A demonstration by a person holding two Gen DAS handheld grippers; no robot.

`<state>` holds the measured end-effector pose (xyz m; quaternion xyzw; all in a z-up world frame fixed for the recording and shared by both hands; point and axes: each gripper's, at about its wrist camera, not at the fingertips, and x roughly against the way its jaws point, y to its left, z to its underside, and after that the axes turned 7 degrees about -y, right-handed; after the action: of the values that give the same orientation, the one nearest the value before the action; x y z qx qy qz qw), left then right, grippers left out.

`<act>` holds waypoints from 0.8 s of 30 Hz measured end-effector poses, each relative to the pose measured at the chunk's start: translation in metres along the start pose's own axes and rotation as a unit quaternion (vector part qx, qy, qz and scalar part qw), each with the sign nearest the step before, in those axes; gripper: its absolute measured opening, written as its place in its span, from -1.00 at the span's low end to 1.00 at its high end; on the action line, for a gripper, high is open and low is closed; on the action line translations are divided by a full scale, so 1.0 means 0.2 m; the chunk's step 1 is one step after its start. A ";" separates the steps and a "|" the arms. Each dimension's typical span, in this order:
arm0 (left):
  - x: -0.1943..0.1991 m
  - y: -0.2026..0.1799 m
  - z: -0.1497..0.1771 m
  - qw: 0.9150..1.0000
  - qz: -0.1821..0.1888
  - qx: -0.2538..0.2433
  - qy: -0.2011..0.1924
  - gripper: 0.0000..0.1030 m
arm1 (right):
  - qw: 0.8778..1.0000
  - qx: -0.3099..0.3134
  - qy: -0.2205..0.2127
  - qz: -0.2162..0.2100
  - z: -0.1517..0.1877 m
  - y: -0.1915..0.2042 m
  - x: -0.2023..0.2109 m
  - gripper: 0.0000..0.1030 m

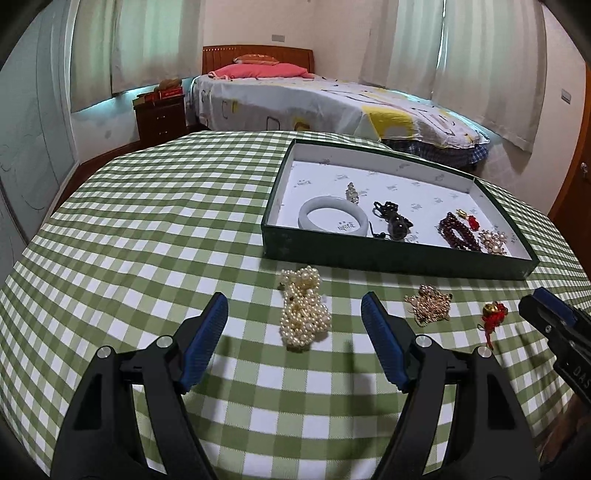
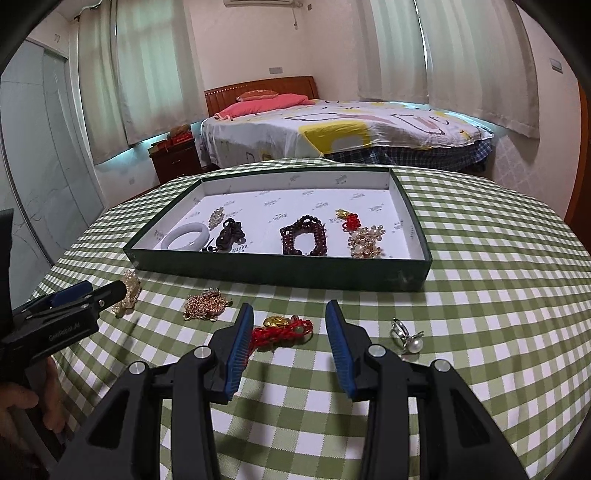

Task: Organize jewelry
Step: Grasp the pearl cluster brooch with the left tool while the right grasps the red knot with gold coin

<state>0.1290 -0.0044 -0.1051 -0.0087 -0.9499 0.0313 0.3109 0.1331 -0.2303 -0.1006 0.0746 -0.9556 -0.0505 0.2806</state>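
Left wrist view: tabletop (image 1: 147, 229), then green tray (image 1: 388, 264), then my left gripper (image 1: 294, 314), jaws apart w/ pearl bundle (image 1: 303, 308) between, untouched. Right gripper (image 2: 290, 330) apart around red charm (image 2: 282, 330). Risk: loose strands snag, slip.

A home bedroom. A bed (image 2: 343, 129) with a patterned sheet, pink pillows (image 2: 266, 103) and a wooden headboard (image 1: 258, 55) stands beside a dark wooden nightstand (image 1: 160, 118). Pale curtains (image 2: 461, 55) cover the windows, and an air conditioner (image 2: 258, 3) hangs high on the wall.
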 end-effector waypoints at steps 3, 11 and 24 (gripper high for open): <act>-0.05 0.00 -0.02 1.000 0.003 0.002 0.011 0.42 | 1.000 -0.002 0.001 0.001 0.01 0.00 0.00 -0.20; -0.15 0.02 -0.02 0.999 0.017 0.012 0.045 -0.01 | 1.000 -0.003 0.009 0.001 0.02 0.00 -0.02 -0.20; -0.08 0.06 0.00 0.999 0.022 0.012 0.033 -0.61 | 0.999 0.004 0.034 -0.002 0.04 0.03 -0.07 -0.20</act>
<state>0.1430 0.0063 -0.1149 -0.0273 -0.9382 0.0488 0.3414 0.1400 -0.2210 -0.1144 0.0788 -0.9456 -0.0447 0.3124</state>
